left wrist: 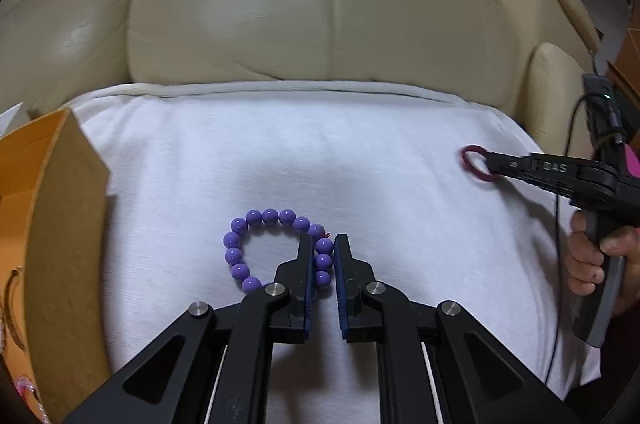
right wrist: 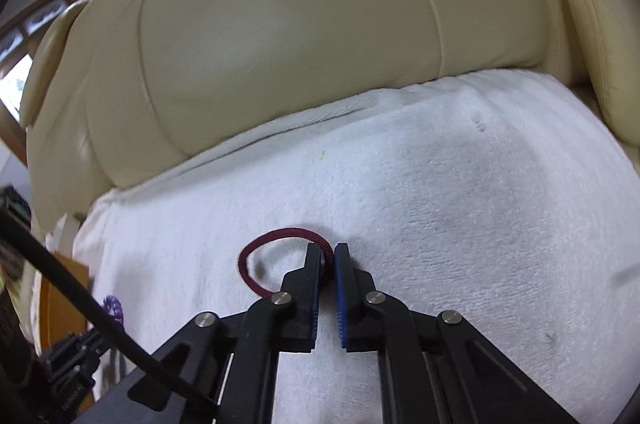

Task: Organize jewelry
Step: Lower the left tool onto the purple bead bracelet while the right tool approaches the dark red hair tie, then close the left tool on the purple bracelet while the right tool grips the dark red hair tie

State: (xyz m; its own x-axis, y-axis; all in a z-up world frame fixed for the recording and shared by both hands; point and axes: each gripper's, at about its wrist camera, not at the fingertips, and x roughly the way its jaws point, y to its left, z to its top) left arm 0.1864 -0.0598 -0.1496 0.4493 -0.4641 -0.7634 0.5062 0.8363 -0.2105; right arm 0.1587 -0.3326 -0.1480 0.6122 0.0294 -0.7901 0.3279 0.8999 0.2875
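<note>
A purple bead bracelet lies on the white towel. My left gripper is shut on its right side, with beads between the blue pads. A dark red elastic ring lies on the towel. My right gripper is shut on its right edge. In the left wrist view the right gripper holds the red ring at the towel's right side. The purple beads show at the lower left in the right wrist view.
An open orange cardboard box stands at the towel's left edge, with some items inside. The cream leather sofa back rises behind the towel. A black cable crosses the right wrist view's lower left.
</note>
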